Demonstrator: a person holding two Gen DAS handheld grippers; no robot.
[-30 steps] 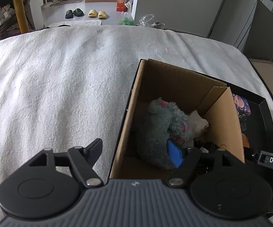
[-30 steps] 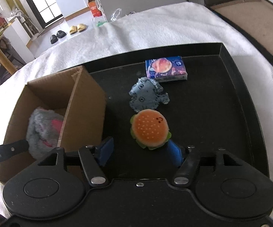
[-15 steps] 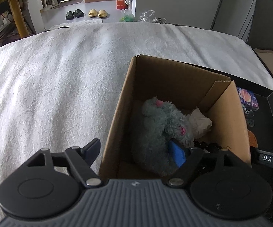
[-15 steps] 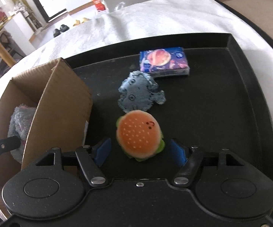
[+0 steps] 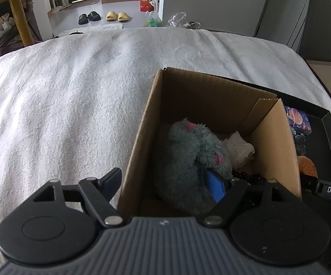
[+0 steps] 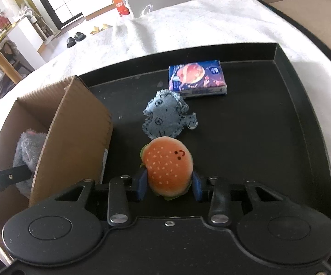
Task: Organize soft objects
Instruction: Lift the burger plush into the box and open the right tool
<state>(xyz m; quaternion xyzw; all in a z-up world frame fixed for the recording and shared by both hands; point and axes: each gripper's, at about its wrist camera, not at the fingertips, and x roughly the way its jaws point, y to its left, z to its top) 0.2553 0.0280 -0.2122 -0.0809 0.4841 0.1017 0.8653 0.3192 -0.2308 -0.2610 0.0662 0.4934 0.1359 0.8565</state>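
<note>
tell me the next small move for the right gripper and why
Probably lift the burger plush straight up. The right gripper has its blue fingers pressed against both sides of it, but it still seems to rest on the black tray, and the cardboard box wall beside it stands taller.

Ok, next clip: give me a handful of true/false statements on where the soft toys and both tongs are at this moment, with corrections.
1. The right tongs are closed on the burger plush. True.
2. The grey plush lies on the black tray. False: it lies inside the cardboard box.
3. The left tongs are open, straddling the box's left wall, one finger outside and one inside. True.
4. The tissue pack is in the box. False: it lies on the tray, beyond the blue denim toy.
5. The burger plush is already in the box. False: it is over the tray.
</note>
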